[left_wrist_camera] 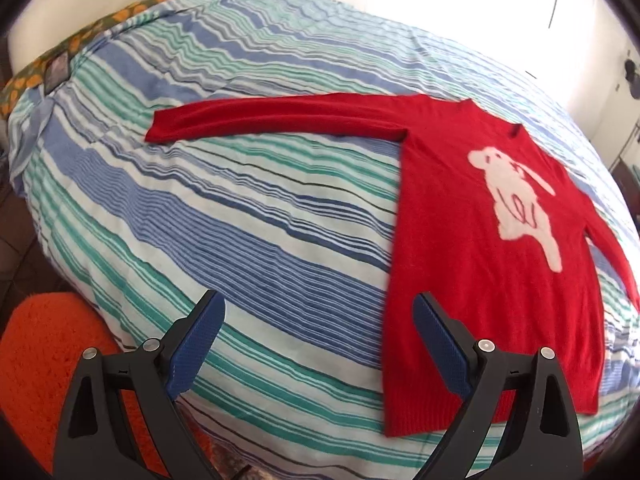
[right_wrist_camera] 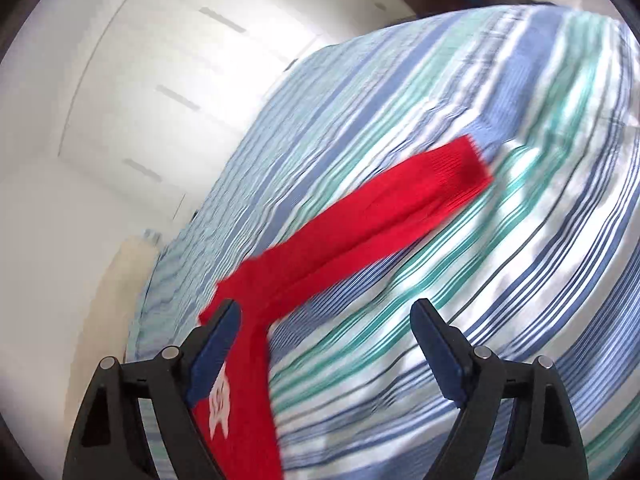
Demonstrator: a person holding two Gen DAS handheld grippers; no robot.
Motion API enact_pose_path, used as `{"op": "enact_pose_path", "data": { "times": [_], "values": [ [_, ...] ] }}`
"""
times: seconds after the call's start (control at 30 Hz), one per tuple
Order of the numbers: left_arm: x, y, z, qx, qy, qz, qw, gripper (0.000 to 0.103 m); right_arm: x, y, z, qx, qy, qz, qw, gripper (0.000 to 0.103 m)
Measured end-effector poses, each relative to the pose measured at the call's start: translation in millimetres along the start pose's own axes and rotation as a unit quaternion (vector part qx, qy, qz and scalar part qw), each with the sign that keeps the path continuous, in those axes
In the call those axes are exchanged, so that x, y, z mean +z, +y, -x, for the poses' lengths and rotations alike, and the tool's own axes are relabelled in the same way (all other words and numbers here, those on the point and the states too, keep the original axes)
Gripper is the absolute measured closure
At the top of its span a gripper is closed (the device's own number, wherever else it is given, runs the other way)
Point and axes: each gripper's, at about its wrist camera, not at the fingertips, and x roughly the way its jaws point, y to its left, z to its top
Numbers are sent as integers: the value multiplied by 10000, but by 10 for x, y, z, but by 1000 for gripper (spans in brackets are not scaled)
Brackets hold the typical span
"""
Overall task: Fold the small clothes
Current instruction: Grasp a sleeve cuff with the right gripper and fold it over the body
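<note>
A red jumper (left_wrist_camera: 472, 240) lies flat on the bed (left_wrist_camera: 240, 216), front side up, with a white animal figure (left_wrist_camera: 516, 204) on its chest. In the left wrist view its body runs from the near edge of the bed up toward the far side, and one sleeve (left_wrist_camera: 272, 120) stretches straight out to the left across the striped cover. The other sleeve runs down the right side of the body toward the right edge of the view.

The left tongs (left_wrist_camera: 320, 312) hang above the near edge of the bed with their jaws spread wide and nothing between them. The jumper's hem corner sits just by the right-hand finger (left_wrist_camera: 440, 344), which stands in front of the cloth; whether it touches the cloth cannot be told. The left-hand finger is over bare cover. An orange rug (left_wrist_camera: 48, 360) shows on the floor below the bed's near left corner.

The right wrist view is blurred. The right tongs (right_wrist_camera: 324, 312) are released, jaws apart and gripping nothing. The jumper's sleeve (right_wrist_camera: 400, 200) reaches away from them up and to the right, its cuff lying on the cover. The jumper's body passes behind the left-hand finger (right_wrist_camera: 216, 352), near the bed's edge, with a white wardrobe (right_wrist_camera: 120, 100) beyond.
</note>
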Motion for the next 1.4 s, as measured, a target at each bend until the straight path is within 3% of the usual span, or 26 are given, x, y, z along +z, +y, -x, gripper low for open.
{"op": "enact_pose_path", "data": {
  "times": [0.1, 0.2, 0.27, 0.4, 0.47, 0.5, 0.53, 0.57, 0.6, 0.73, 0.9, 0.97, 1.07, 1.17, 1.27, 1.3, 1.33, 1.4],
  "values": [
    [-13, 0, -104, 26, 190, 110, 9998, 7, 304, -345, -167, -250, 30, -443, 9987, 22],
    [-25, -19, -220, 59, 412, 173, 9990, 7, 410, -589, -326, -101, 122, -1037, 9945, 28],
    [-27, -38, -280, 112, 488, 171, 9986, 7, 435, -615, -414, 105, 92, -1172, 9930, 30],
    [-51, -78, -328, 200, 546, 84, 9983, 7, 471, -600, -610, -42, 106, -1265, 9919, 33],
    [-63, -88, -345, 220, 583, 59, 9980, 7, 503, -584, -728, -321, 118, -1197, 9922, 44],
    [-64, -89, -351, 224, 598, 57, 9979, 7, 522, -566, -772, -486, 140, -1125, 9924, 58],
    [-62, -91, -352, 222, 601, 61, 9979, 7, 528, -550, -806, -655, 180, -1045, 9922, 83],
    [-56, -88, -353, 210, 601, 75, 9979, 7, 533, -536, -841, -808, 247, -984, 9916, 93],
    [-52, -79, -350, 176, 601, 104, 9980, 7, 522, -480, -860, -881, 256, -930, 9914, 97],
    [-33, -52, -360, 11, 643, 223, 9977, 7, 630, 136, -823, -923, 45, -97, 9957, 98],
    [-2, -34, -369, -199, 681, 359, 9968, 7, 480, 1666, -765, 6, 152, 1399, 9901, 98],
    [7, -28, -365, -256, 690, 383, 9966, 7, 245, 2372, -826, 478, 353, 1989, 9782, 98],
    [16, 7, -349, -343, 713, 454, 9958, 7, -380, 3363, -1050, 1069, 859, 2806, 9500, 98],
    [18, 47, -346, -385, 762, 525, 9950, 7, -1180, 3993, -1303, 1328, 1358, 3481, 9180, 98],
    [14, 56, -342, -413, 788, 545, 9945, 7, -1914, 4376, -1706, 1387, 2110, 3862, 8872, 83],
    [15, 54, -340, -419, 791, 539, 9945, 7, -2086, 4391, -1753, 1363, 2309, 3933, 8795, 59],
    [16, 52, -338, -430, 796, 535, 9945, 7, -2185, 4343, -1780, 1364, 2396, 4002, 8740, 43],
    [18, 53, -339, -474, 813, 542, 9941, 7, -2209, 4312, -1903, 1381, 2401, 4115, 8683, 43]
  ]
}}
